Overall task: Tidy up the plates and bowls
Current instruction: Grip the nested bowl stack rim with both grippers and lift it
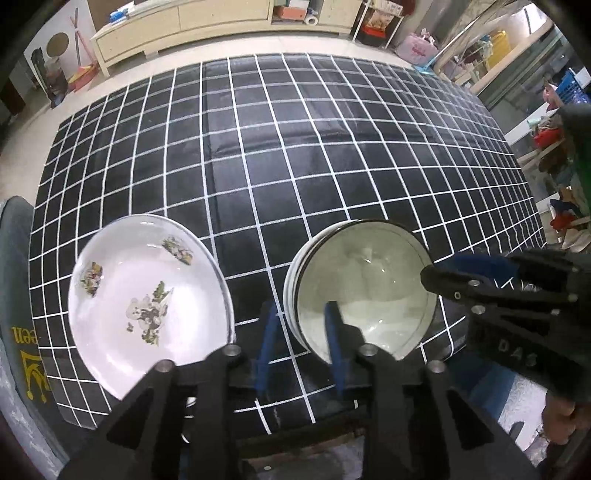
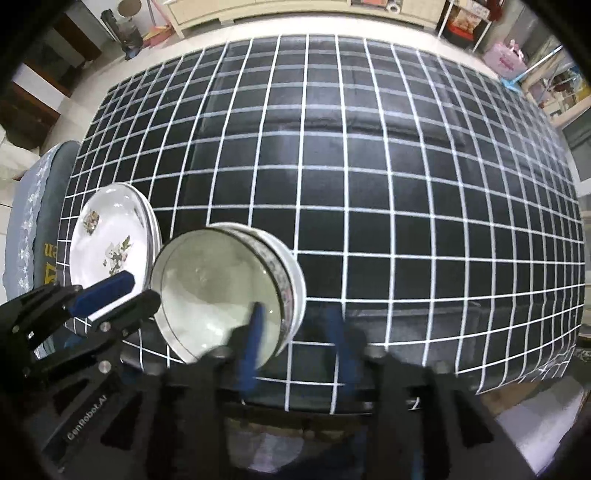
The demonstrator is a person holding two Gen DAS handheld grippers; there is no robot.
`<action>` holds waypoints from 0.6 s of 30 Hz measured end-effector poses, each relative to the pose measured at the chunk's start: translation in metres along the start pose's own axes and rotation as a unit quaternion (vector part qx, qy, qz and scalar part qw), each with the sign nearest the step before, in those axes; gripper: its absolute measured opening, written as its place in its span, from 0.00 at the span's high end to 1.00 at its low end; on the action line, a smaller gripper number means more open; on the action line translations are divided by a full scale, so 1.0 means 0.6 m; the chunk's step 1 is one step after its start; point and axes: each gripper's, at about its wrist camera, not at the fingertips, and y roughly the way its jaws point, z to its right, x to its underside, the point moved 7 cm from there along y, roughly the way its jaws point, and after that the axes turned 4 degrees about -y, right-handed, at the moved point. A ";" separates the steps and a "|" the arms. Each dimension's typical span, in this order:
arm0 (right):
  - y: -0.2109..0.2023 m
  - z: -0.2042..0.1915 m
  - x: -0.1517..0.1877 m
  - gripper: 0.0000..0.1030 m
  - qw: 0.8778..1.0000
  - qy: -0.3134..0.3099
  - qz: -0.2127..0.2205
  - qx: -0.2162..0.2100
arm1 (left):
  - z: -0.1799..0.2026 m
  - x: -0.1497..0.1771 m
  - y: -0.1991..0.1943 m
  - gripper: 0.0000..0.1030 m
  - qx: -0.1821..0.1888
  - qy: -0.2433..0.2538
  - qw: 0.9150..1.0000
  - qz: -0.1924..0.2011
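Observation:
A stack of white plates with flower prints (image 1: 147, 295) lies at the near left of the table; it also shows in the right wrist view (image 2: 110, 236). A stack of nested bowls (image 1: 365, 288) stands to its right, also seen in the right wrist view (image 2: 221, 288). My left gripper (image 1: 301, 328) is open, its fingers astride the bowls' near left rim. My right gripper (image 2: 295, 332) is open, its fingers astride the bowls' near right rim. Whether the pads touch the rim I cannot tell. Each gripper shows in the other's view: right (image 1: 480, 273), left (image 2: 110, 295).
The table wears a black cloth with a white grid (image 1: 295, 147), bare beyond the dishes. A grey cushioned chair (image 1: 18, 295) stands at the left edge. Cabinets (image 1: 221, 22) and clutter line the far wall.

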 end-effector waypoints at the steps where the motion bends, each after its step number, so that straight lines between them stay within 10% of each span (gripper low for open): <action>1: -0.007 0.001 0.000 0.41 1.000 0.001 0.007 -0.005 | 0.002 0.001 -0.007 0.62 0.006 0.003 1.000 0.004; 6: -0.027 0.011 0.002 0.33 0.998 0.025 0.037 -0.041 | 0.009 0.013 -0.032 0.45 0.045 0.009 0.999 0.026; 18: 0.058 0.012 0.008 0.33 0.989 0.084 0.027 -0.118 | -0.008 0.024 0.053 0.45 0.112 -0.020 0.994 -0.004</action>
